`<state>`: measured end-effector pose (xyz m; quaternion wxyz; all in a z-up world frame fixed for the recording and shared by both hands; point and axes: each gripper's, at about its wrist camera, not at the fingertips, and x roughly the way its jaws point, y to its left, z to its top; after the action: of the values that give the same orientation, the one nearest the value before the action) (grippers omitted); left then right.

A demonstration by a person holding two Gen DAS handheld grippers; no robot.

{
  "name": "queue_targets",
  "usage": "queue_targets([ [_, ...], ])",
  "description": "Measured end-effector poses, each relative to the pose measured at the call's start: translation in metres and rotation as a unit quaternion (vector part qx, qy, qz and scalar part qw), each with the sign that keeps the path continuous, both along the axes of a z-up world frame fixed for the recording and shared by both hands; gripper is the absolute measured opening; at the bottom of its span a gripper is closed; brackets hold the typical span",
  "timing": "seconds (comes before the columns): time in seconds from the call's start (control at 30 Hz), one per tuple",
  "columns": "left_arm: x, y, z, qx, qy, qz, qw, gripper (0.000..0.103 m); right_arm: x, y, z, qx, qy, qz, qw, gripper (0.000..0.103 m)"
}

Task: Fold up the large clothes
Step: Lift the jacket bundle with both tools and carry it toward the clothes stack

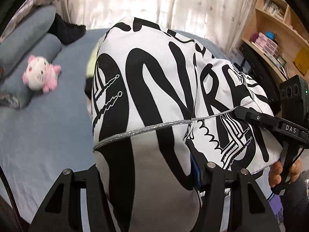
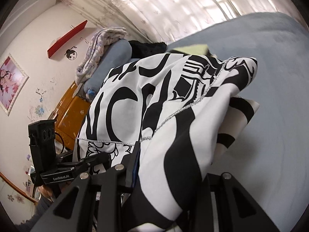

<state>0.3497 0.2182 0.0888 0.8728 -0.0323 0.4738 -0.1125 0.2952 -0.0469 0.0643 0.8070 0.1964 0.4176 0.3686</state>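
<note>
A large white garment with bold black lettering and a silver trim (image 1: 154,89) hangs lifted above the blue bed. It fills the middle of both views and also shows in the right wrist view (image 2: 158,104). My left gripper (image 1: 154,174) is shut on the garment; the cloth drapes over its fingers and hides the tips. My right gripper (image 2: 164,176) is shut on the garment's edge too. In the left wrist view the right gripper (image 1: 243,113) pinches the silver trim. In the right wrist view the left gripper (image 2: 100,158) sits at the lower left under the cloth.
The blue bed sheet (image 1: 48,135) lies below. A pink and white plush toy (image 1: 40,73) sits by blue pillows (image 1: 29,38). A black cloth (image 1: 67,31) lies at the bed head. A wooden bookshelf (image 1: 280,29) stands right. An orange cabinet (image 2: 73,112) stands by the wall.
</note>
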Motion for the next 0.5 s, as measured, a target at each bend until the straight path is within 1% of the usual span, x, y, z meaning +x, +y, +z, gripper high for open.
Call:
queue_targets([
  [0.1,0.052,0.026,0.014,-0.005,-0.012,0.003,0.9999,0.056,0.046,0.023,0.016,0.001,-0.011,0.0,1.0,0.028],
  [0.13,0.063,0.031,0.016,-0.007,-0.015,0.005,0.9999,0.056,0.064,0.031,0.021,0.003,-0.015,-0.002,1.0,0.028],
  [0.17,0.086,0.041,0.021,-0.006,-0.019,0.003,0.9998,0.056,0.082,0.04,0.025,0.003,-0.02,-0.002,1.0,0.028],
  [0.2,0.098,0.045,0.021,-0.008,-0.021,0.004,0.9997,0.056,0.098,0.048,0.028,0.003,-0.024,-0.003,1.0,0.028],
  [0.27,0.134,0.061,0.022,-0.014,-0.019,0.006,0.9997,0.056,0.125,0.061,0.031,0.006,-0.028,-0.002,1.0,0.028],
  [0.33,0.166,0.074,0.021,-0.018,-0.013,0.01,0.9997,0.056,0.155,0.075,0.03,0.008,-0.035,-0.005,0.999,0.028],
  [0.37,0.187,0.081,0.018,-0.014,-0.01,0.014,0.9998,0.056,0.171,0.082,0.028,0.009,-0.034,-0.005,0.999,0.028],
  [0.47,0.225,0.087,0.009,-0.005,-0.004,0.018,0.9998,0.056,0.21,0.097,0.013,0.015,-0.031,-0.013,0.999,0.028],
  [0.5,0.239,0.089,0.003,-0.001,-0.003,0.016,0.9999,0.056,0.217,0.099,0.009,0.017,-0.03,-0.016,0.999,0.028],
])
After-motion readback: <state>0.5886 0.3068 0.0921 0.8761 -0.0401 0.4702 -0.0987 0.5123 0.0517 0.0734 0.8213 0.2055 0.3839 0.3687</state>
